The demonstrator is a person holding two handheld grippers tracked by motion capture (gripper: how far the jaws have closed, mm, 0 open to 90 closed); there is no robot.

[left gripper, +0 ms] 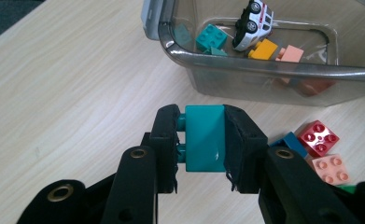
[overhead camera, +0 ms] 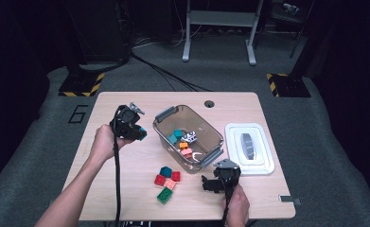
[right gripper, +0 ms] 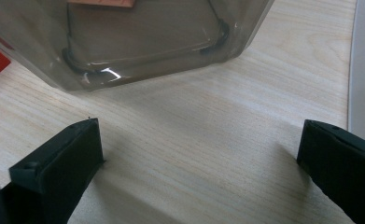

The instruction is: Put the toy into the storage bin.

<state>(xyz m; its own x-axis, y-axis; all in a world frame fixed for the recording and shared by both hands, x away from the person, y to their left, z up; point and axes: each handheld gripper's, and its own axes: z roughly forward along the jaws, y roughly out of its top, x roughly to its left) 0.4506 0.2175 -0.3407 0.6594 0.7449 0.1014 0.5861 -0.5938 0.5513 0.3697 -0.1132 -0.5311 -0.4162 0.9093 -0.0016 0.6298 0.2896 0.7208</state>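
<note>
At the bottom of the high view, right of centre, the right gripper (overhead camera: 210, 183) rests low over the wooden table (overhead camera: 126, 161), its jaws spread wide with nothing between them. In the right gripper view bare wood lies between its 2 pads, the bin's clear wall fills the top of the frame, and the white lid's edge (right gripper: 363, 65) runs down the right side.

Just left of that gripper in the high view lie 4 loose bricks (overhead camera: 166, 182): dark blue, red, peach and green, touching in a cluster.

Farther up, at centre left, the left gripper (overhead camera: 140, 134) is clamped on a teal brick (left gripper: 205, 137), held off the table to the left of the clear bin (overhead camera: 166, 116). The bin's near wall stands between brick and contents: teal, orange and peach bricks and a white toy car (left gripper: 253, 22).

The white lid (overhead camera: 249, 149) lies flat right of the bin.
</note>
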